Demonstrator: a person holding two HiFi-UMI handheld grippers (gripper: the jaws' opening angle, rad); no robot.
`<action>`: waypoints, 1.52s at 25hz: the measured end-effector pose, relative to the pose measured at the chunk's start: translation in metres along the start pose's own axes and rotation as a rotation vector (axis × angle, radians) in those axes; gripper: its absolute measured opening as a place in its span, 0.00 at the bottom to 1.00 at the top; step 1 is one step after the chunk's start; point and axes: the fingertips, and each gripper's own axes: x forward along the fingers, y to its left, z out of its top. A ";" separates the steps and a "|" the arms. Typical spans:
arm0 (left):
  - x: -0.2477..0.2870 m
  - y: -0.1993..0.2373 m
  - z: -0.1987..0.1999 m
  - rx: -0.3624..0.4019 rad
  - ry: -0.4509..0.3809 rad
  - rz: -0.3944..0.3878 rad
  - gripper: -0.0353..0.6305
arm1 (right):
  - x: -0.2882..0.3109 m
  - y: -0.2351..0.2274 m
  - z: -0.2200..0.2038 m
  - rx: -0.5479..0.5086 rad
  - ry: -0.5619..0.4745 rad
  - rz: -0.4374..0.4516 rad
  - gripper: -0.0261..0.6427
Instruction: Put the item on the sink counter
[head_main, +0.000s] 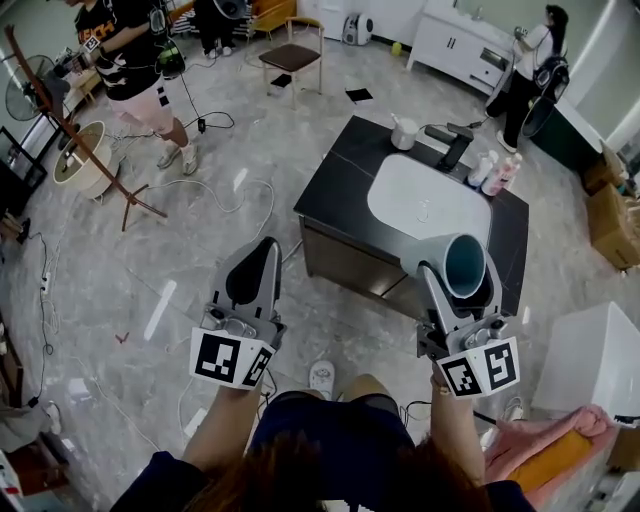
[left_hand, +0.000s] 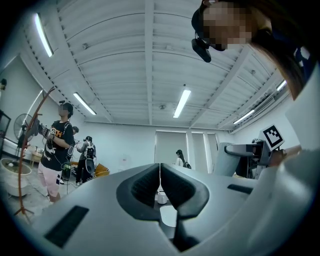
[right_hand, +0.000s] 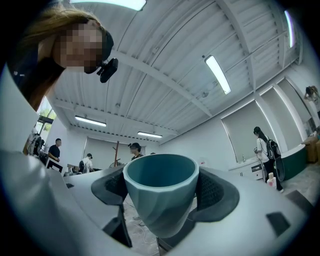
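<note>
Dark sink worktop (head_main: 340, 165) ahead carries bottles (head_main: 495, 172) beside the basin (head_main: 430, 200); your right gripper (head_main: 460, 282), clamped on the tapered teal cup (right_hand: 160, 190) held aloft before it (left gripper (left_hand: 160, 182) closed, empty), could let it slip or knock them.

Right of centre in the head view, dark sink counter (head_main: 335, 175) with white basin (head_main: 425, 200), and white cup (head_main: 404, 133), black faucet (head_main: 455, 148) and pink bottles (head_main: 497, 173) along its far edge.
</note>
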 end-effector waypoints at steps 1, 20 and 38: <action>0.004 0.005 -0.001 0.000 0.002 0.002 0.09 | 0.006 -0.002 -0.002 0.003 0.001 0.001 0.64; 0.154 0.059 -0.042 0.011 0.029 0.158 0.09 | 0.163 -0.124 -0.040 0.061 0.046 0.134 0.64; 0.263 0.139 -0.102 -0.017 0.088 0.345 0.09 | 0.333 -0.165 -0.151 0.135 0.234 0.355 0.64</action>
